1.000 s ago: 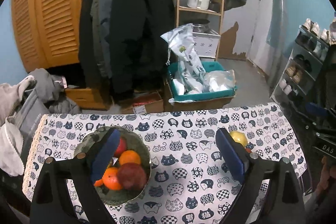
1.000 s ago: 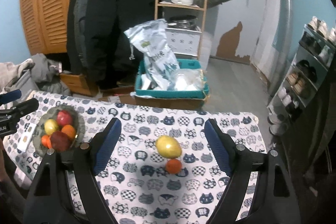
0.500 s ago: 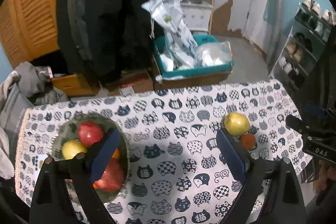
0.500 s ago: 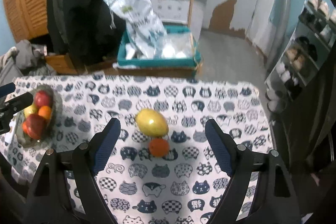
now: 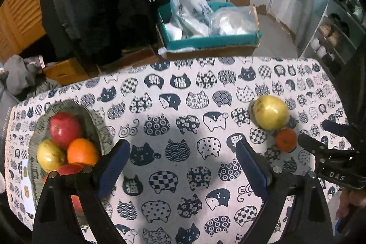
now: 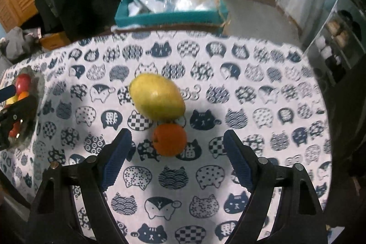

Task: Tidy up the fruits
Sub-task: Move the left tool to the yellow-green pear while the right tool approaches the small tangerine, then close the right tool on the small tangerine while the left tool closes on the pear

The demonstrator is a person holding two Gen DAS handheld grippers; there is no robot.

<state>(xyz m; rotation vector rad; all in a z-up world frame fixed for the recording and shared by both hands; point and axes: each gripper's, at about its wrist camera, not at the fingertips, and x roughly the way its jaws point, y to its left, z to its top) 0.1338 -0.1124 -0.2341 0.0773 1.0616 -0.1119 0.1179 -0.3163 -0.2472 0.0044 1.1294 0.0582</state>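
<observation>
We have both grippers pointing steeply down over the desk [image 5: 183, 106], which is covered in a cat-print cloth. Our right gripper [image 6: 177, 145] has its jaws spread wide with nothing held; the small orange [image 6: 169, 139] lies on the cloth between its fingertips, untouched. Touching that orange on its far side is the large yellow fruit [image 6: 156, 99]. Our left gripper [image 5: 183, 157] is also wide open and empty, over bare cloth, with the fruit bowl [image 5: 91, 120] just beside its left finger; the bowl already holds a red apple [image 5: 65, 129], a yellow fruit, an orange and another red fruit.

What worries us most is the contact between the two loose fruits. If we close on the small orange off-centre, or push forward as we descend, we could knock the yellow fruit and send it rolling across the cloth, possibly toward the far edge of the desk. The orange is round and smooth, so a pinch off its widest line may squirt it out. The cloth could also bunch under a fingertip. On the left, the bowl is piled high, so another fruit dropped on top might roll off, and our left finger could nudge the rim
</observation>
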